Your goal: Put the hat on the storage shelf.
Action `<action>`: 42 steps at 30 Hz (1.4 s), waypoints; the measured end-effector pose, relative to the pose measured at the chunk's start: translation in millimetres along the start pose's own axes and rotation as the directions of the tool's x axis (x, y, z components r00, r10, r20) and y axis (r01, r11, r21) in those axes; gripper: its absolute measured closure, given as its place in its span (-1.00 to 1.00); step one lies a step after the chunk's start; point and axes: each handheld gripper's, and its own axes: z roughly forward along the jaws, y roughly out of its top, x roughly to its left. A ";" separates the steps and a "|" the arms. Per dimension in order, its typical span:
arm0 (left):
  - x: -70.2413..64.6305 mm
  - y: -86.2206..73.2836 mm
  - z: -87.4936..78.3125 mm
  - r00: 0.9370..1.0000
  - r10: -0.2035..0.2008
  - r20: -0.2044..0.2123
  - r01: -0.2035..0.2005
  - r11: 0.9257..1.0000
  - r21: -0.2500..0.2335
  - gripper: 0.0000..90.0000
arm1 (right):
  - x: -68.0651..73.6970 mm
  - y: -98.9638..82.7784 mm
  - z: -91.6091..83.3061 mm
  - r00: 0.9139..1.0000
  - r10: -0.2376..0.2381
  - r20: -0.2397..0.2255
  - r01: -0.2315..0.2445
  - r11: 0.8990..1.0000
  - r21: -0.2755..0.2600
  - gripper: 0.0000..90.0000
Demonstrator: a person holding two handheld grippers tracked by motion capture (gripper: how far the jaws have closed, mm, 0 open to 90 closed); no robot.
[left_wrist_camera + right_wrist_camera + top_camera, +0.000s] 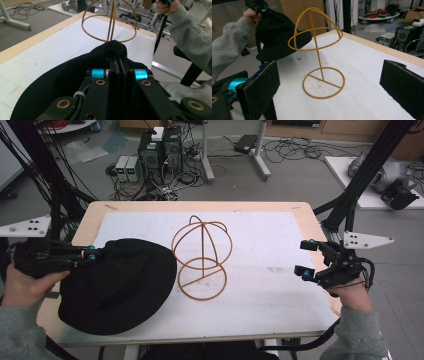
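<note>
1. The left tool (pixel 92 254) sat at about 9 o'clock on the bench (pixel 300 220), held level in the person's left hand (pixel 25 287) and pointing toward 3 o'clock. In the left gripper view its jaws were pressed together on the edge of the black hat (pixel 115 287), pinching the fabric.
2. The right tool (pixel 306 257) hovered at the bench's 3 o'clock edge, gripped from below by the right hand (pixel 350 295) and aimed toward 9 o'clock; its jaws stood wide apart with nothing between them.
3. The black hat was soft and broad-brimmed (plain matte cloth). It sagged from the left tool, its lower brim toward 7 o'clock.
4. The gold wire hat stand (pixel 202 257) stood upright near the bench's centre, just beside the hat toward 3 o'clock, with a round base, a thin stem and a domed cage.
</note>
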 end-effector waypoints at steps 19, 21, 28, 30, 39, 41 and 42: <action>-25.2 27.1 -46.2 0.998 0.029 0.054 -0.026 0.999 -0.043 0.94 | -1.3 1.9 -0.2 1.000 -0.008 0.001 0.008 1.000 -0.003 -0.95; -25.6 30.1 -51.0 0.998 0.026 0.059 -0.022 0.998 -0.055 0.94 | -1.9 2.0 0.2 1.000 -0.006 -0.002 0.006 1.000 -0.001 -0.95; -27.6 43.0 -56.6 0.998 0.031 0.047 -0.028 0.998 -0.064 0.94 | -4.0 1.2 0.9 1.000 -0.006 -0.006 0.006 1.000 -0.004 -0.95; -27.6 47.3 -57.3 0.998 0.036 0.050 -0.032 0.997 -0.071 0.94 | -4.5 1.0 0.8 1.000 -0.003 -0.006 0.003 1.000 -0.002 -0.95; -25.7 68.2 -54.2 0.996 0.059 0.073 -0.051 0.992 -0.113 0.94 | -6.0 0.5 2.9 1.000 -0.004 -0.019 0.004 1.000 0.001 -0.95; -25.3 73.1 -51.0 0.995 0.064 0.072 -0.056 0.993 -0.107 0.93 | -7.1 0.5 3.3 1.000 -0.005 -0.018 0.005 1.000 0.002 -0.95; -24.2 78.0 -46.6 0.995 0.065 0.076 -0.057 0.993 -0.104 0.94 | -7.2 0.5 3.0 1.000 0.000 -0.019 0.001 1.000 0.004 -0.96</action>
